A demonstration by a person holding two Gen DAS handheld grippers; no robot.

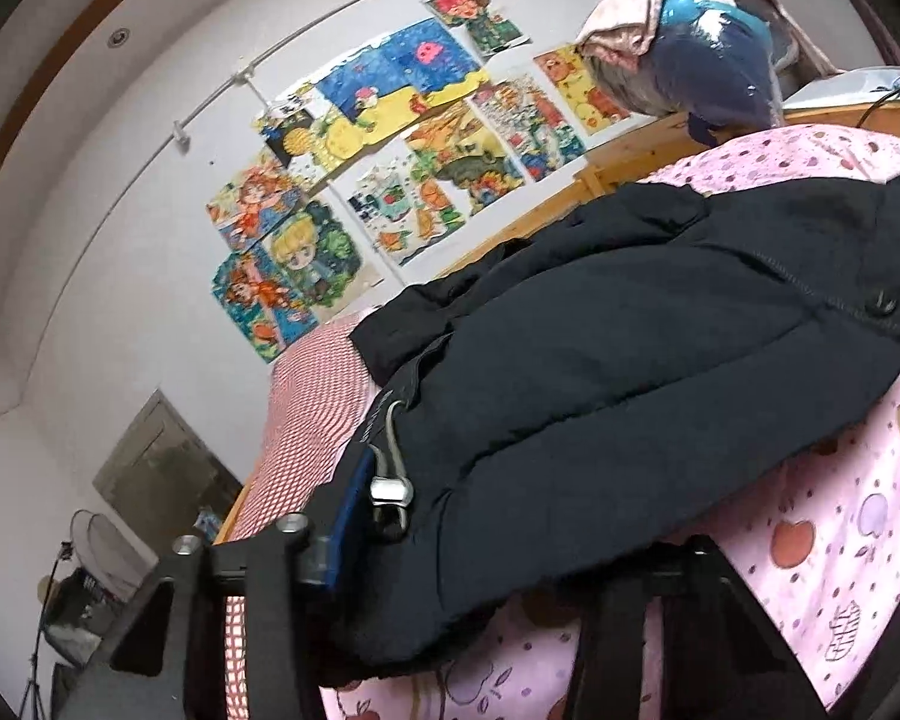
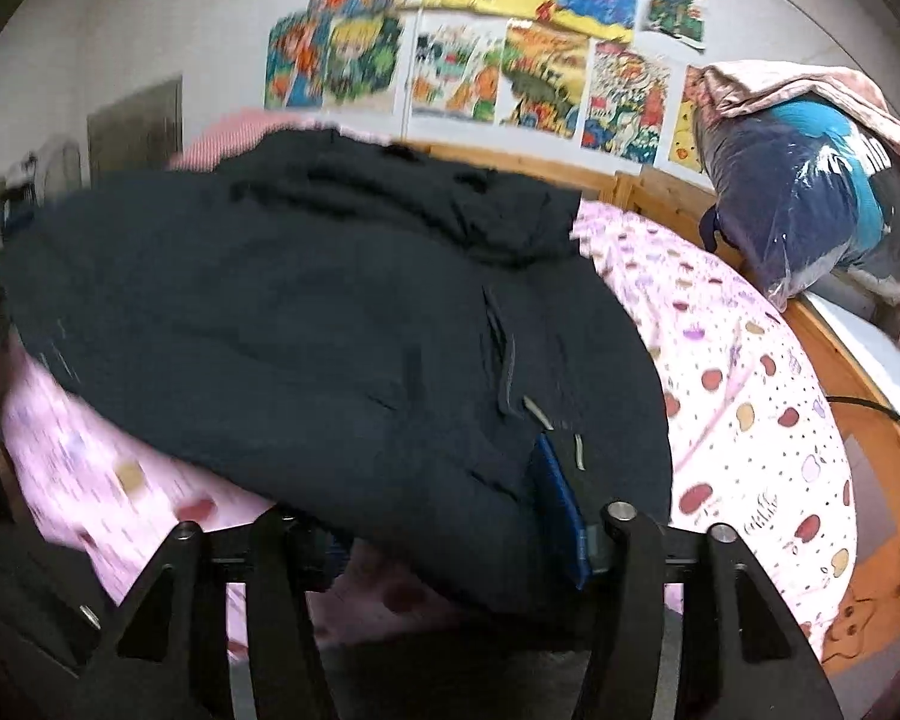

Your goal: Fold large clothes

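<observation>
Both grippers grasp the near hem of a dark navy padded jacket [image 1: 630, 330], left gripper [image 1: 450, 570], right gripper [image 2: 444, 546]; its length stretches away across the pink fruit-print bed [image 2: 750, 390].

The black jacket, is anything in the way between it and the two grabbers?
No. Nothing visible stands between. The black jacket lies on the pink bedspread, and its hem already sits between the left gripper fingers and the right gripper fingers.
</observation>
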